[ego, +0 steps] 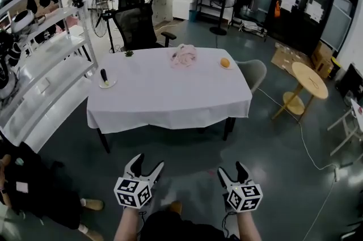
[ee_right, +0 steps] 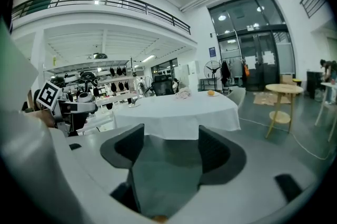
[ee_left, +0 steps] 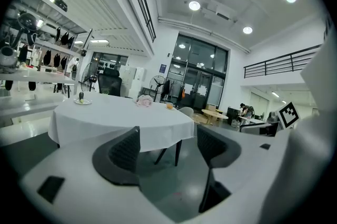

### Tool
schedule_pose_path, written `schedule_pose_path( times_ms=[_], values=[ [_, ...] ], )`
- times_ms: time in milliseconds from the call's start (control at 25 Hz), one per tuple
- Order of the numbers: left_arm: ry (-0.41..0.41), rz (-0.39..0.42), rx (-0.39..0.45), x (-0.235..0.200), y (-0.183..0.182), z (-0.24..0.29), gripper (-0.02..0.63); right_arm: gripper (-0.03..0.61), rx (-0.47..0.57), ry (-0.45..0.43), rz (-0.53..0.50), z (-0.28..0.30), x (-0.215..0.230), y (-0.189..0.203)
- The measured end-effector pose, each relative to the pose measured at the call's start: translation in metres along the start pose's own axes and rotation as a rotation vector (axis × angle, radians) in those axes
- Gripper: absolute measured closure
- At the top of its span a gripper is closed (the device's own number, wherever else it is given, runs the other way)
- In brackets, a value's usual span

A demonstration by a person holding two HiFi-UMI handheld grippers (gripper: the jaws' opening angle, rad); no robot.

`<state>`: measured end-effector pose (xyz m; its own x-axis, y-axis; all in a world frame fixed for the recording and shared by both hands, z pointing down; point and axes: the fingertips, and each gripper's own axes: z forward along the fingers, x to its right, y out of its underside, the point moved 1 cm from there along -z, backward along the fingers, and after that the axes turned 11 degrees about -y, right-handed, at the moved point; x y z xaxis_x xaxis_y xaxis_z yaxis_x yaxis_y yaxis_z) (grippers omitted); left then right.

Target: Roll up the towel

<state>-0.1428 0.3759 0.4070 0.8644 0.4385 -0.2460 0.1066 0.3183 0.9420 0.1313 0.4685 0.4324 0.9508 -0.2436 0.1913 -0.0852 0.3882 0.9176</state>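
Note:
The towel (ego: 184, 56) is a crumpled pink heap on the far side of a table with a white cloth (ego: 170, 109). It lies well ahead of both grippers. My left gripper (ego: 148, 163) and right gripper (ego: 231, 169) hang low over the floor, short of the table's near edge. Both are open with nothing between their jaws. In the left gripper view the towel (ee_left: 144, 101) is small and distant beyond the open left gripper (ee_left: 167, 146). The right gripper view shows the towel (ee_right: 183, 93) far past the open right gripper (ee_right: 171, 149).
An orange (ego: 225, 63) lies right of the towel. A small plate with a dark item (ego: 105, 82) sits at the table's left. A black office chair (ego: 136, 24) stands behind, a grey chair (ego: 252, 71) and round wooden table (ego: 309, 78) to the right, white shelving (ego: 45, 64) on the left.

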Motion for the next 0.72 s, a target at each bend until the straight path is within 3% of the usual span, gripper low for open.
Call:
schedule_pose_path(
  times_ms=[320,720],
  values=[
    [0.002,-0.035,0.001,-0.022,-0.007,0.028,0.260,0.256,-0.019,-0.022,0.000,0.042,-0.001,-0.005],
    [0.005,-0.054,-0.059,-0.016,0.016,0.040,0.261,0.265,-0.084,-0.078,0.018,0.061,-0.003,0.015]
  ],
)
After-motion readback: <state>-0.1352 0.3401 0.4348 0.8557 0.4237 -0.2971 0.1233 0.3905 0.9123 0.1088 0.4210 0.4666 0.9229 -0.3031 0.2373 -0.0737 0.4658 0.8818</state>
